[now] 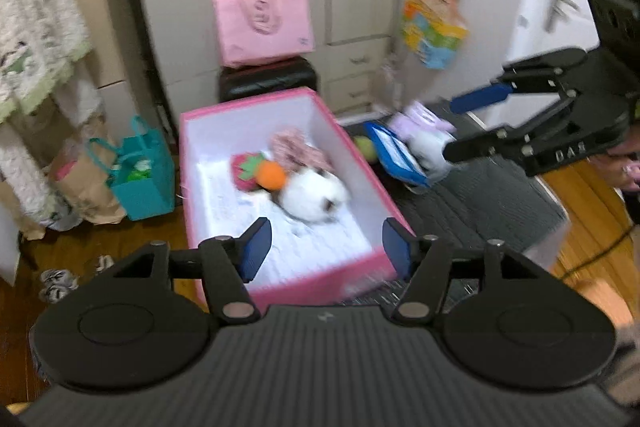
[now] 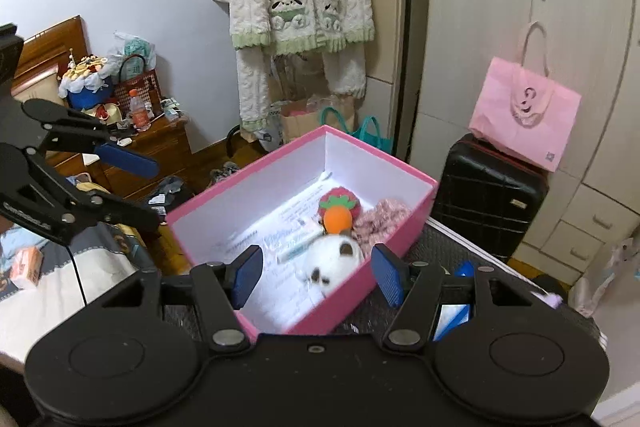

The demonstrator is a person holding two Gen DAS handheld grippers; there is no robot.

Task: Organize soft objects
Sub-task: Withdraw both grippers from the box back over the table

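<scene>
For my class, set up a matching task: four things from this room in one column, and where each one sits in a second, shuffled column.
Things
1. white plush toy
2. pink paper bag
3. teal bag
4. fluffy white jacket

Places
A. on the floor beside the pink box
B. hanging on the wall
C. inside the pink box
D. on top of the black suitcase

Pairs: 1-C, 2-D, 3-A, 4-B
</scene>
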